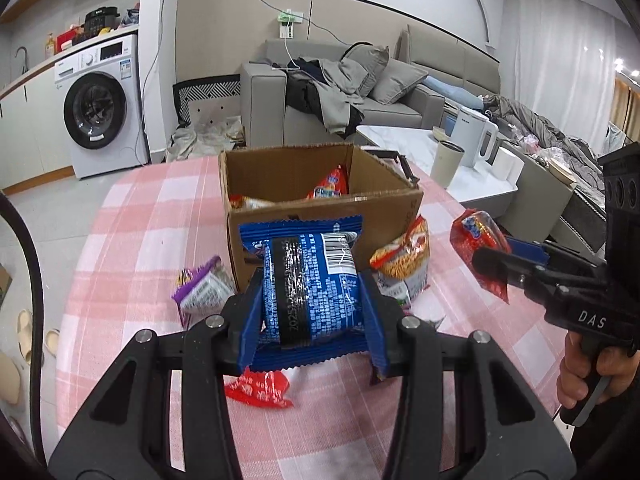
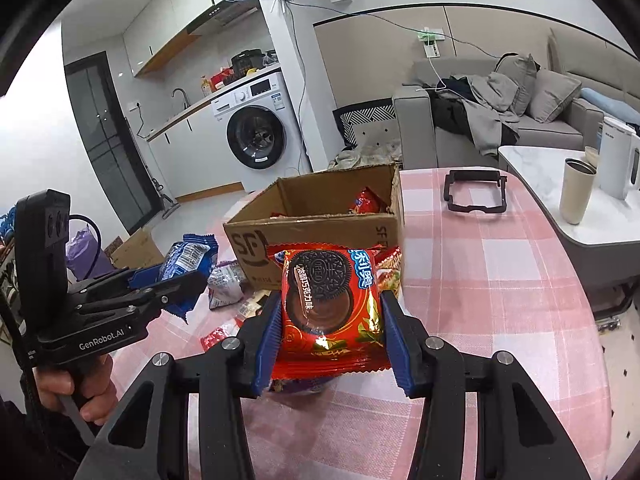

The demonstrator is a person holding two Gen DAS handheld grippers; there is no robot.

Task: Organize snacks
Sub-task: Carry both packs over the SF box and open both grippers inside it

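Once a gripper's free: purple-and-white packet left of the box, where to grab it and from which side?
Take the purple-and-white packet across its puffed middle, not the crimped purple ends, which look thin and likely to slip. It lies propped at a tilt on the checked tablecloth, close by the cardboard box, so come from above on the open left side, jaws spanning its short width.

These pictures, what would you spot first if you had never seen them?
Two bright snack packs, each squeezed in a gripper above the pink checked table: a blue packet in the left gripper and a red cookie packet in the right gripper. Just behind them stands an open cardboard box with snacks already inside.
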